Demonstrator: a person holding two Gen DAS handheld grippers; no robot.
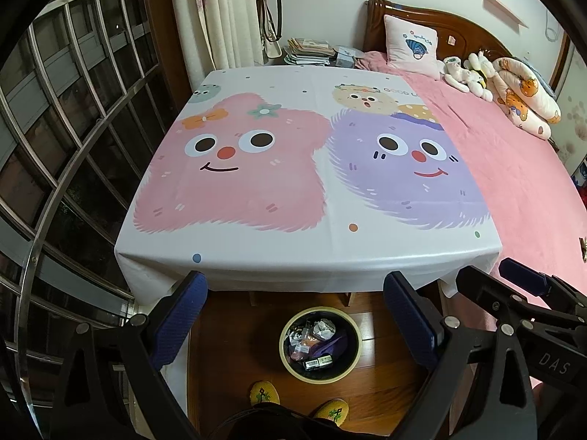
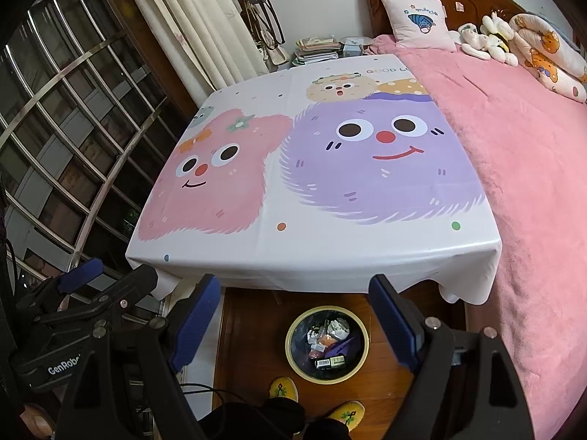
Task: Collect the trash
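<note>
We hold both claws above the floor at the near edge of the table, and each stands wide open with nothing between its blue pads: the left gripper [image 1: 295, 315] frames the bin in the lower middle of its own view, and the right gripper [image 2: 293, 317] does the same in its view. The trash bin [image 1: 320, 344], round with a pale yellow rim, sits on the wooden floor [image 1: 234, 348] at lower centre, just in front of the table's overhanging cloth, and the trash [image 1: 315, 341] already lies inside it: crumpled wrappers, something purple, a small barcoded box. Two yellow slippers [image 1: 299, 403] show at the bottom edge, near the bin. The tablecloth [image 1: 304, 168], printed with a pink and a purple fuzzy face, fills the middle of both frames. A pink bed [image 1: 513, 168] runs along the right, touching the table's side, with a pillow [image 1: 411, 46] and plush toys [image 1: 467, 73] at upper right. Window bars [image 1: 73, 117] fill the left; curtains [image 1: 223, 14] and a stack of papers [image 1: 310, 51] sit at top centre.
</note>
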